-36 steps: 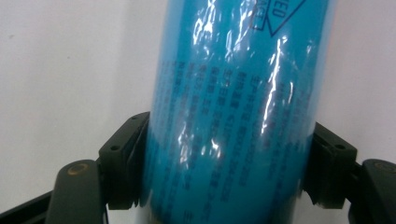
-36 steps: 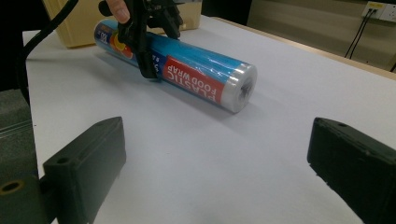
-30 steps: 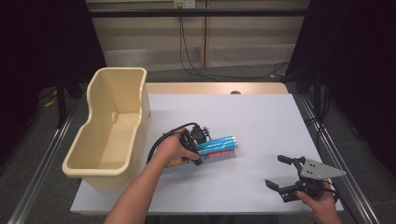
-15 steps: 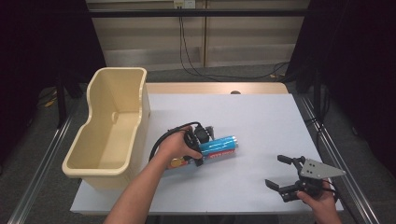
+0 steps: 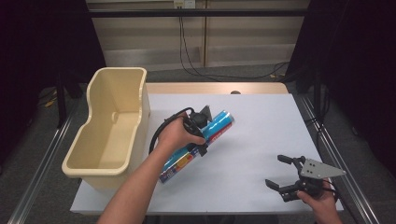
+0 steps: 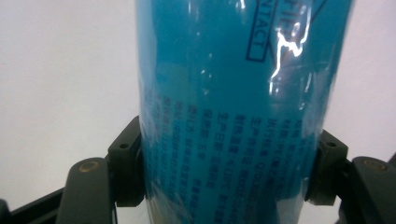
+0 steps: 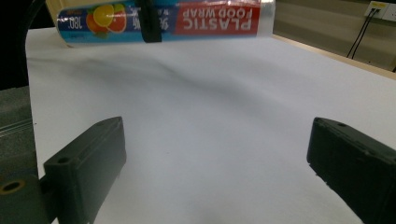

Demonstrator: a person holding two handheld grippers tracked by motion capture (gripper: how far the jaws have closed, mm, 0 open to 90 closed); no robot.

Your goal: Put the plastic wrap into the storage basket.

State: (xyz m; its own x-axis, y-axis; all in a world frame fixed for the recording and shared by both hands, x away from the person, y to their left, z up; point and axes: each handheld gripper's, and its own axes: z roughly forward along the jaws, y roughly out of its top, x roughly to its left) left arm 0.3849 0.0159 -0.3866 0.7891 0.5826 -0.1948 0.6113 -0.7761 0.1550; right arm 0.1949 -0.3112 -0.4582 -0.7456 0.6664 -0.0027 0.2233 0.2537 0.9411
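Blue food-wrap roll [image 5: 201, 140], cream tub [image 5: 114, 126], white table [image 5: 261, 135]

Both grippers, the left gripper [image 5: 201, 125] and the right gripper [image 5: 286, 178], are black (the right carries a grey three-cornered plate [image 5: 320, 169]), forearms bare.

food wrap roll [image 5: 198, 142]: glossy blue plastic film, shiny glare
tub [image 5: 109, 128]: smooth cream plastic beside the roll
counter [image 5: 261, 135]: matt white covering, wooden far edge

**Open table right, bin blocks left**

The white table [image 5: 252, 140] lies bare between the lifted food wrap roll [image 5: 198, 144] and the right gripper [image 5: 285, 176]. The cream bin [image 5: 112, 130] walls off the left edge, just beside the left gripper [image 5: 201, 133].
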